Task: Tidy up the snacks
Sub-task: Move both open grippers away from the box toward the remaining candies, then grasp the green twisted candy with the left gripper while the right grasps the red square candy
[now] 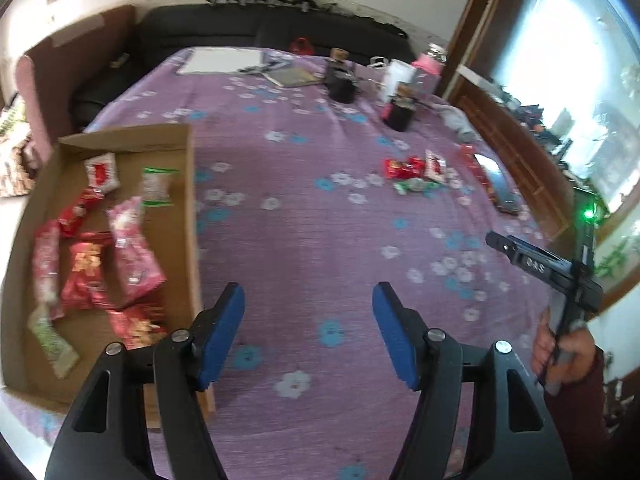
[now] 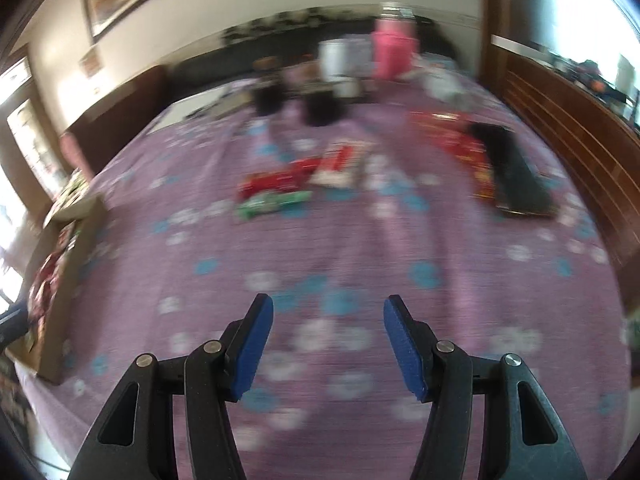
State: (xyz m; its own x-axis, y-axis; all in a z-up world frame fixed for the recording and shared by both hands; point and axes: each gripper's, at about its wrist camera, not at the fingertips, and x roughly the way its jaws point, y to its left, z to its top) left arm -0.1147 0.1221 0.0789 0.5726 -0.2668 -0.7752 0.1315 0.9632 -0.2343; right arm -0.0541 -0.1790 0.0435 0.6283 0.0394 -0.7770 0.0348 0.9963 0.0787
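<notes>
A shallow cardboard box (image 1: 191,184) lies at the left on the purple flowered cloth and holds several red, pink and green snack packets (image 1: 132,248). A small heap of loose snacks (image 1: 412,172) lies further out to the right; the right wrist view, which is blurred, has these loose snacks (image 2: 304,180) straight ahead. My left gripper (image 1: 308,334) hovers open and empty just right of the box. My right gripper (image 2: 328,346) is open and empty over bare cloth, short of the heap. In the left wrist view the right gripper (image 1: 520,254) hangs at the right edge, held by a hand (image 1: 560,354).
A dark flat case (image 2: 516,176) lies on red packets at the right. Dark jars (image 1: 398,114), a pink container (image 2: 394,46), papers (image 1: 220,60) and other items stand along the far side. A wooden frame (image 2: 568,120) borders the right, a black sofa (image 1: 240,28) the back.
</notes>
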